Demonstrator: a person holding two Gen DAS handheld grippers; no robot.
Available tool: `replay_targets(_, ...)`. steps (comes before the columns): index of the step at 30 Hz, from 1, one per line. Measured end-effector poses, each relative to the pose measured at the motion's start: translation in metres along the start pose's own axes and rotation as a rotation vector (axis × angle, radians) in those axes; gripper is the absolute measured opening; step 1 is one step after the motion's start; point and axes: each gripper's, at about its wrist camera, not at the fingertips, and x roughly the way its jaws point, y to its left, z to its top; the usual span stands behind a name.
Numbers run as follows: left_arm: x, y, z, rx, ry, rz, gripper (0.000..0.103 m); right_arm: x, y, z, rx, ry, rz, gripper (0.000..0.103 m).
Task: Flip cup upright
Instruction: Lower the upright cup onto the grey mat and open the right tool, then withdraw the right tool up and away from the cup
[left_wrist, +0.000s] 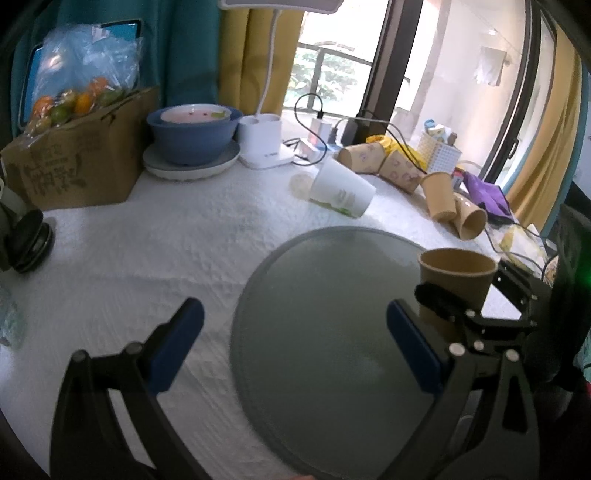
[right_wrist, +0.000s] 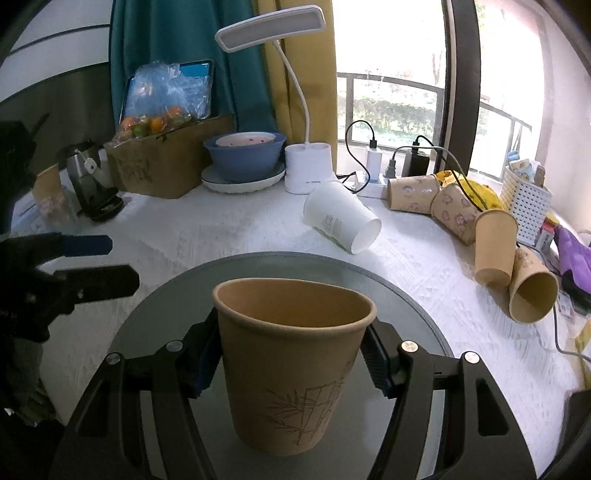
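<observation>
The brown paper cup is mouth-up now, pinched at mid-wall between the pads of the right tool, right over the grey round tray. From the right wrist view its base looks to be just on or barely above the tray; I can't tell which. The rim tilts a touch toward the left. The left tool hovers over the near left edge of the same tray, fingers spread wide, holding nothing.

By my read, this is the set-down. The thing to do well here is level that rim first, then lower until the base sits flat on the tray, and only then ease the pads apart. Paper walls give under a squeeze, so a gentle, even release should keep the cup from springing sideways. Draw the tool straight back toward the near side, not upward, so a pad doesn't catch the rim and tip it.

Further off on the white tabletop, a white cup lies on its side, and a cluster of other brown cups sits to the far right, well apart from the tray.
</observation>
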Motion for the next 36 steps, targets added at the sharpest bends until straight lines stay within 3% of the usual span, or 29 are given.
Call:
replay_targets(14, -0.004, -0.007, 0.002, -0.031, -0.035, -0.016, 0.1, -0.01, -0.008, -0.016, 0.033, -0.016, 0.008, 0.07)
replay_targets(18, -0.008, -0.007, 0.003, -0.043, -0.047, -0.012, 0.1, -0.014, -0.009, -0.017, 0.036, -0.027, 0.001, 0.077)
replay_targets(23, -0.013, -0.009, 0.002, -0.043, -0.054, -0.013, 0.1, -0.021, -0.008, -0.016, 0.039, -0.042, 0.0, 0.077)
replay_targets(36, -0.052, -0.023, 0.004, -0.003, -0.143, -0.028, 0.1, -0.065, -0.006, -0.008, 0.052, -0.109, -0.038, 0.077)
